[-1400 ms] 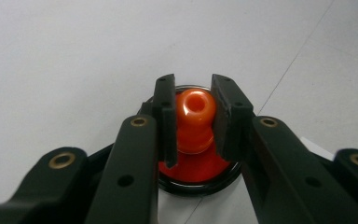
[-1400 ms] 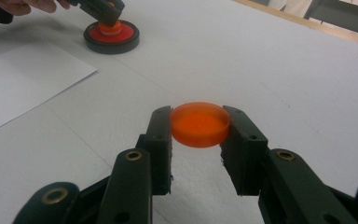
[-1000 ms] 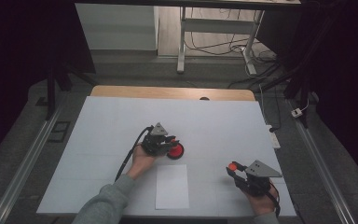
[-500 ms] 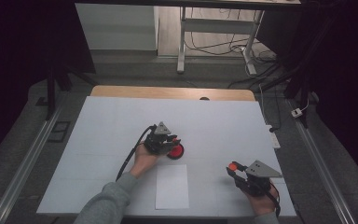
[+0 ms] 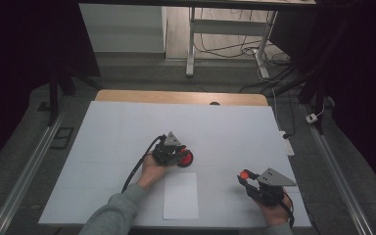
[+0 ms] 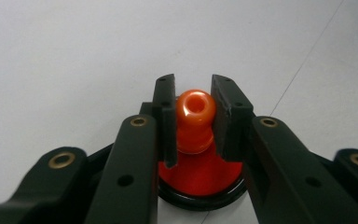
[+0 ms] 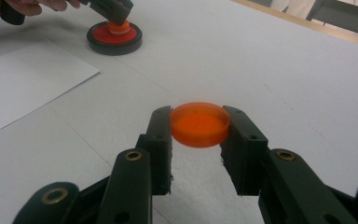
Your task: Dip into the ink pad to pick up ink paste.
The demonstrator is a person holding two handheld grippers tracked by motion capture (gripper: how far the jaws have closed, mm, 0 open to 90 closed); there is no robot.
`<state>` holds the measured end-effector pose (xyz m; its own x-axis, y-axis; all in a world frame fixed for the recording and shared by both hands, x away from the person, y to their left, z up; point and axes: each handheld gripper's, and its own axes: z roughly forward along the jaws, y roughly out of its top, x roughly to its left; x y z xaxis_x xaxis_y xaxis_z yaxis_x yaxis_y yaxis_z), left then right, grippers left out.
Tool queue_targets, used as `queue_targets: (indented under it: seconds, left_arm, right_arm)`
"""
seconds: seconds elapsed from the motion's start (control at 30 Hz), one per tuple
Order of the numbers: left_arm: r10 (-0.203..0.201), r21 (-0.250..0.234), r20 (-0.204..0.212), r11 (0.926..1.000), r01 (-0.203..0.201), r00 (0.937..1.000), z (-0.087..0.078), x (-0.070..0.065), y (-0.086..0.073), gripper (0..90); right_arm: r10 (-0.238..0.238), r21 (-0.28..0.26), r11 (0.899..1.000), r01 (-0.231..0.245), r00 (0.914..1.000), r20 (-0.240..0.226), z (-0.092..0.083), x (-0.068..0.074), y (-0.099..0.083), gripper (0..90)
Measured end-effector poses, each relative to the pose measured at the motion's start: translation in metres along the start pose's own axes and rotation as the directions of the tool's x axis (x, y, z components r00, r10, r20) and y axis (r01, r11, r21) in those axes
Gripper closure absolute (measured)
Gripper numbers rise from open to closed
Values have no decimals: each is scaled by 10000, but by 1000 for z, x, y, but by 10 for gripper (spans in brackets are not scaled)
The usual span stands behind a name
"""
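Looking along its own jaws, the left gripper [image 6: 195,116] shows what the high view cannot: its pads are clamped on the orange knob [image 6: 195,122] of a stamp, whose red disc with a black rim [image 6: 200,179] sits flat on the white table [image 6: 51,56]. From above, that stamp is just a red spot [image 5: 185,158] near the middle of the table, at the 3 o'clock side of the left gripper [image 5: 172,152].

The right gripper [image 7: 199,128] holds a shallow orange cap [image 7: 199,124] between its pads, lifted clear of the table surface; in the high view the cap is a small orange dot [image 5: 245,174] at the gripper's 10 o'clock, toward the near right corner. Its camera also shows the stamp [image 7: 114,37] far off at 11 o'clock with the left gripper on top of it.

A sheet of white paper [image 5: 180,195] lies between the two hands, close to the near edge, at 6 o'clock from the stamp and apart from it. A black cable [image 5: 136,169] trails from the left gripper toward the near edge. Beyond the stamp, toward 12 o'clock, the table is bare up to its wooden far edge [image 5: 176,96].
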<state>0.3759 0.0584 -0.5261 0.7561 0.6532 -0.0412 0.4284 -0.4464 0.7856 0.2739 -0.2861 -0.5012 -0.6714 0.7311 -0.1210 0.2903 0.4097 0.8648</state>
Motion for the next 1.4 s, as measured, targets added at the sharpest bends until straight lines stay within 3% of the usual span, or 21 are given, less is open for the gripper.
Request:
queue_targets:
  seconds: [0.17,0.47,1.17,1.4]
  left_arm:
    - [-239,-55,183,9997,240,9995,0,3,-1,725]
    - [-232,-248,194,9994,236,9995,1,3,-4,726]
    - [29,-474,-281,9989,-43,9996,1,-4,-8,727]
    - [-70,-461,-386,9989,52,9992,2,-6,-7,728]
  right_arm:
    - [-37,50,10000,36,10000,29,-1,1,0,644]
    - [-31,18,10000,31,10000,-3,0,0,0,644]
    - [-50,10,10000,50,10000,51,-1,0,1,644]
    - [-7,-34,10000,7,10000,54,-1,0,1,643]
